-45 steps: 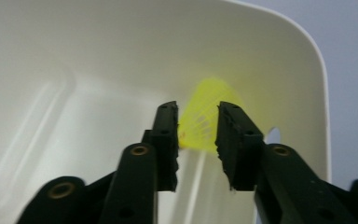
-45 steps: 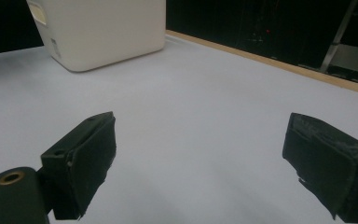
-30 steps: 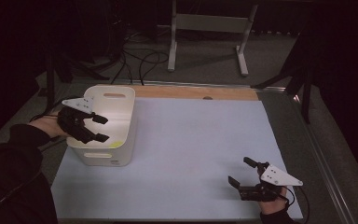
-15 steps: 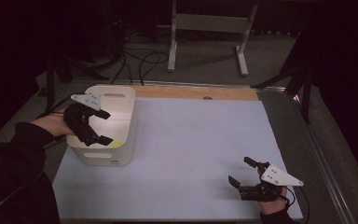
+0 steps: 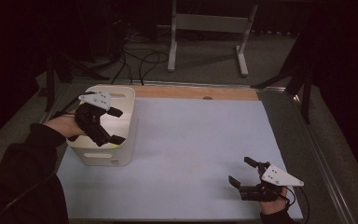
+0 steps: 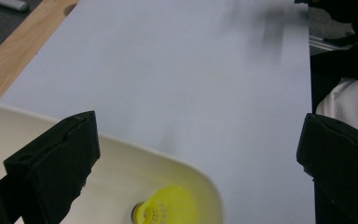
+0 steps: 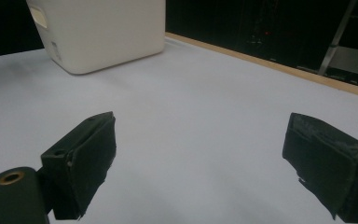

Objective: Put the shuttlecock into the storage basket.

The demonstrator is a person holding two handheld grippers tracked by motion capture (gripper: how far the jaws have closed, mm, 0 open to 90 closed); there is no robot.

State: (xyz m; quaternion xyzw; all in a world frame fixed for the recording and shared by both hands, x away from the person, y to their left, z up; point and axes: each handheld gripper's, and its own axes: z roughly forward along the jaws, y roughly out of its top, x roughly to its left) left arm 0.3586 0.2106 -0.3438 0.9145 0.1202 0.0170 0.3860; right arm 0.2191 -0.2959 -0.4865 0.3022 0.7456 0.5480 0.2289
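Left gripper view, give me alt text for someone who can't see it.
A yellow shuttlecock lies inside a cream bin, seen between the two open black jaws of the left gripper. Beyond the bin's rim stretches a pale blue table mat with a wooden edge.

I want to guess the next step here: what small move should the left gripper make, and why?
Probably lower the left gripper into the white bin toward the yellow shuttlecock. Its jaws stand wide open and empty above the bin's rim, and the shuttlecock lies inside, just below and between them. The right gripper rests open on the mat, far from the bin, so it likely has no part in this.
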